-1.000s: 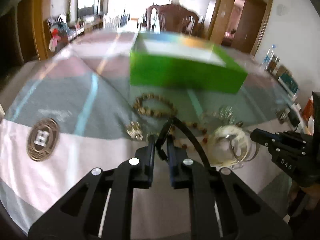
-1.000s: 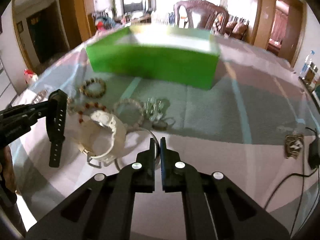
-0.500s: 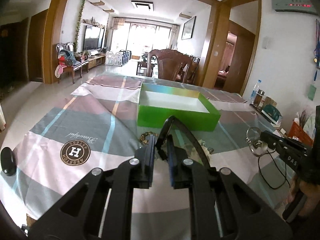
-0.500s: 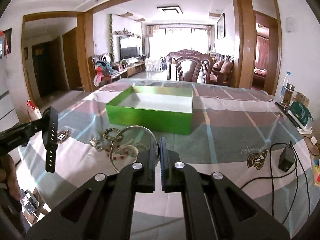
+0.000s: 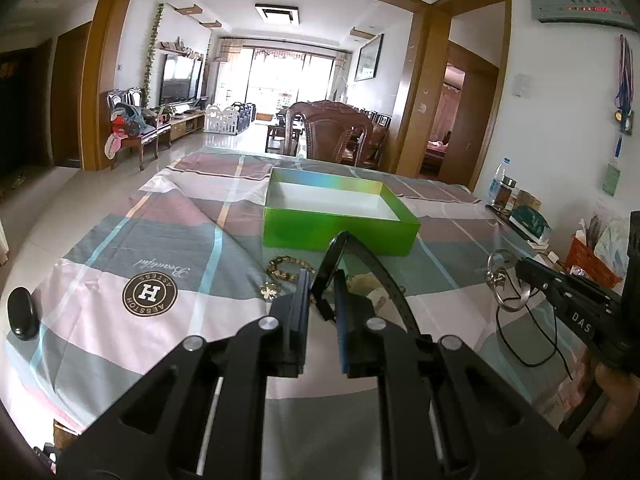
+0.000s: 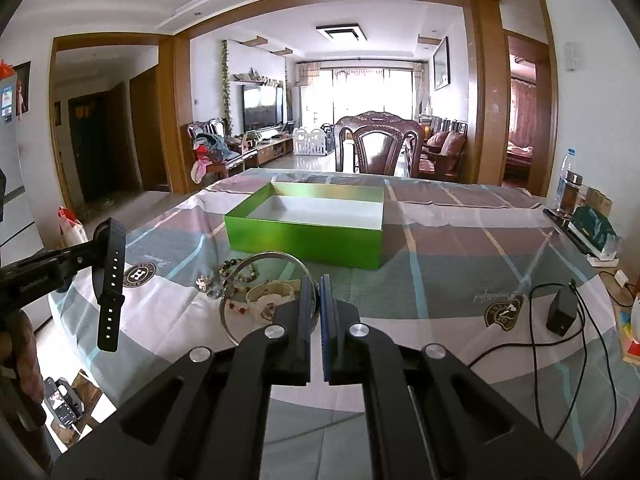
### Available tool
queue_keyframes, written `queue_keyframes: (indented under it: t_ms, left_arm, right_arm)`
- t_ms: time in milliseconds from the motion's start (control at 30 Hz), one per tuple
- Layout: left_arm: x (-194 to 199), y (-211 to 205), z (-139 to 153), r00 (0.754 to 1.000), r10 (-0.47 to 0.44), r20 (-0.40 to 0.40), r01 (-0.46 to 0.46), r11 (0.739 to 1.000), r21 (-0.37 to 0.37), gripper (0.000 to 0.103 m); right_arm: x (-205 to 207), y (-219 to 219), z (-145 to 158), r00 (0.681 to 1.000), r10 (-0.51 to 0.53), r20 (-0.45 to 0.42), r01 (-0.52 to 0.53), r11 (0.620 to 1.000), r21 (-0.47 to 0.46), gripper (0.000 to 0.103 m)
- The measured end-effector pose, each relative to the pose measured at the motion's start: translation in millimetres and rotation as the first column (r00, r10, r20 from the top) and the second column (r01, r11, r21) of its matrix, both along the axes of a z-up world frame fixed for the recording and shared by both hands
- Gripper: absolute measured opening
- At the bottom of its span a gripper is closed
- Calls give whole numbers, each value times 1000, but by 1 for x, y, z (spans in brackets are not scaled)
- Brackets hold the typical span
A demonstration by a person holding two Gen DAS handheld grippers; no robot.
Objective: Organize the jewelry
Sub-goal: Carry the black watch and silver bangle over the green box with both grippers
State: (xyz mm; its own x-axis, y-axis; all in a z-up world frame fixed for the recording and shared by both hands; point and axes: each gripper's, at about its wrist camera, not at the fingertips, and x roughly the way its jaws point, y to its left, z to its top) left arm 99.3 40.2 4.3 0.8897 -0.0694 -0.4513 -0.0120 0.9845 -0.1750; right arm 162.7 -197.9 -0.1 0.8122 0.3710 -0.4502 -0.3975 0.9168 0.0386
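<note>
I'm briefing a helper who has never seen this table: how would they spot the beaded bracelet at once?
Find the open green box on the checked tablecloth. On the cloth just in front of the box's near wall, at its left end, lies the beaded bracelet. It is a closed ring of brownish-gold beads lying flat, unlike the small flower-shaped piece nearer the camera.

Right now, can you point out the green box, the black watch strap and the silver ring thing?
green box (image 6: 304, 240), right wrist view, front wall.
black watch strap (image 6: 110, 300), right wrist view, hanging punched part.
silver bangle (image 5: 505, 292), left wrist view, hoop's left side.
</note>
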Motion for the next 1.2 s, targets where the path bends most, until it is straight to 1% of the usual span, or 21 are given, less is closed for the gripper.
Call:
queue_keyframes:
  t_ms: [433,800,1067,1200]
  left_arm:
    - [-3,-6,-1,1000,-6,-8,6,1000,6,12]
    - [6,-2,-9,1000,-9,-30,9,1000,-1,12]
    - [19,2,-12,999,-11,-50,11,1000,-4,12]
    - [34,2,-4,998,-27,-50,27,1000,5,12]
  right_arm:
    - [-4,-1,0,1000,5,-7,-5,1000,0,4]
    - [1,5,-3,1000,9,-26,-9,1000,-4,4]
    - [11,8,-4,999,9,-34,-9,1000,-6,4]
    - [25,9,4,1000,14,-18,-14,1000,-2,4]
